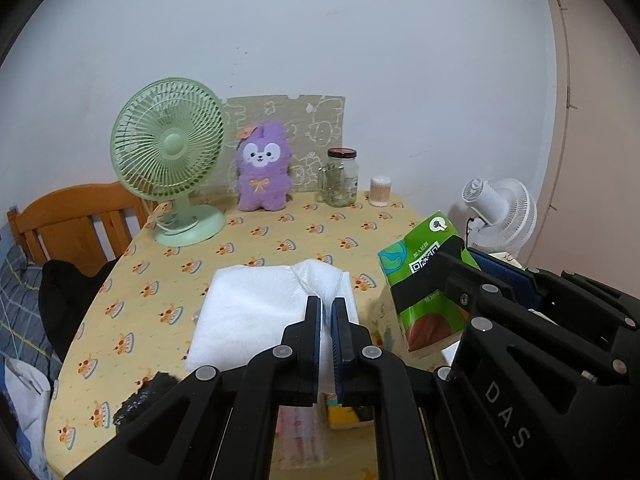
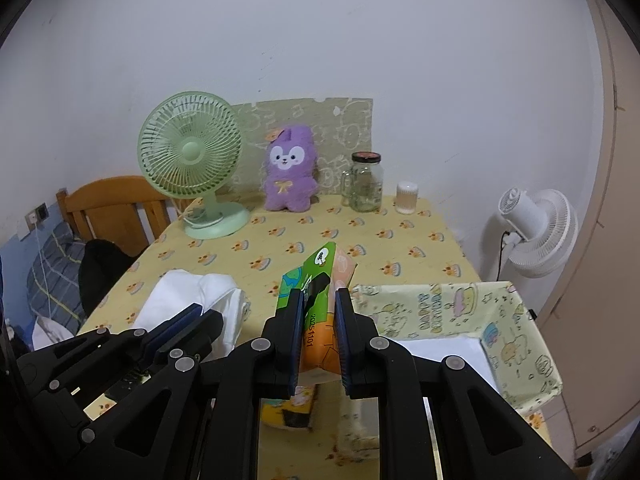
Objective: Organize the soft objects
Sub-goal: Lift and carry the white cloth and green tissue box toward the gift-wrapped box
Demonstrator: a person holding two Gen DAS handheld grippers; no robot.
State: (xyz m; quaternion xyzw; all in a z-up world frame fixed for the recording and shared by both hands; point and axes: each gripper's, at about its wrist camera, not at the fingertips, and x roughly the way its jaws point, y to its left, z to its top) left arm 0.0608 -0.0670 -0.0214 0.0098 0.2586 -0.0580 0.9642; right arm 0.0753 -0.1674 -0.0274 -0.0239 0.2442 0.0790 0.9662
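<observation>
the left gripper [image 1: 326,304] has its jaws clenched on the near edge of a folded white cloth [image 1: 256,308], a thin fold of the fabric pinched between the blue pads. the cloth's far part lies over the yellow cake-print tabletop [image 1: 256,240], near its middle; whether it rests there or is lifted off the surface cannot be told.

the right gripper [image 2: 318,300] has its jaws grasping a green and orange soft tissue pack [image 2: 320,280], squeezed between the pads and held tilted above the tabletop, its green end pointing away toward the wall. in the left wrist view the same pack sits just right of the cloth, apart from it.

just right of the pack, at the tabletop's near right corner, stands a pale yellow fabric storage box with cartoon print [image 2: 516,344], open at the top, its inside showing white.

along the far edge of the tabletop stand a mint green desk fan [image 1: 170,160], a purple plush rabbit with an orange bow [image 1: 262,168], a clear glass jar with a dark lid [image 1: 342,178] and a small round cotton swab container [image 1: 380,192]. a white standing fan [image 2: 536,232] stands beyond the tabletop's right side.
</observation>
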